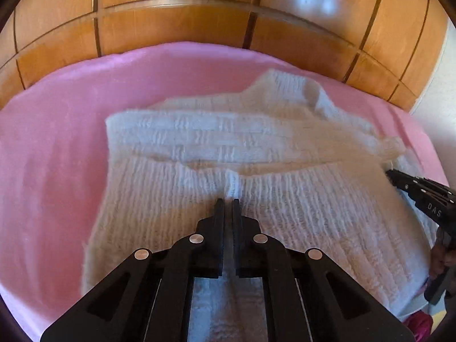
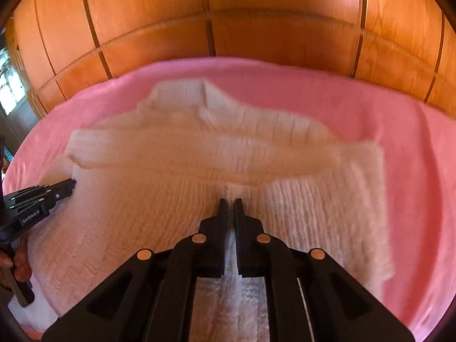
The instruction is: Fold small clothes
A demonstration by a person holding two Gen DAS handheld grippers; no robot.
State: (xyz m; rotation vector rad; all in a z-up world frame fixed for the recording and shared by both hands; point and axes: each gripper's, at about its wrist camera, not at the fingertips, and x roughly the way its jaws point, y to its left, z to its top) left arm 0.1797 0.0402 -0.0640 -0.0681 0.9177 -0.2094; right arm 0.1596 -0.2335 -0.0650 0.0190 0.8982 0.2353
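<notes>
Knit: white sweater (image 1: 285, 213), soft, light, stretchy, on pink cover (image 1: 57, 156).
Left gripper (image 1: 228, 201): pinching hem ridge.
Right gripper (image 2: 230, 201): same, far side.
Hold: thick ribbed hem.

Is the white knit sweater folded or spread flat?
Partly folded: the white knit sweater has its sleeves laid across its body on the pink cover.

Left gripper (image 1: 228, 201) angled downward, jaws nearly together, pinching ridge of white knit sweater (image 1: 256, 148) between fingertips. Right gripper (image 2: 230, 201) at matching downward angle, jaws likewise drawn close on bunched fold of same knit. Both grippers side by side, near each other, tips aimed the same way. Person's hand (image 2: 17, 262) wrapped round left gripper's handle; other hand (image 1: 440, 252) on right gripper's handle, partly visible.
</notes>
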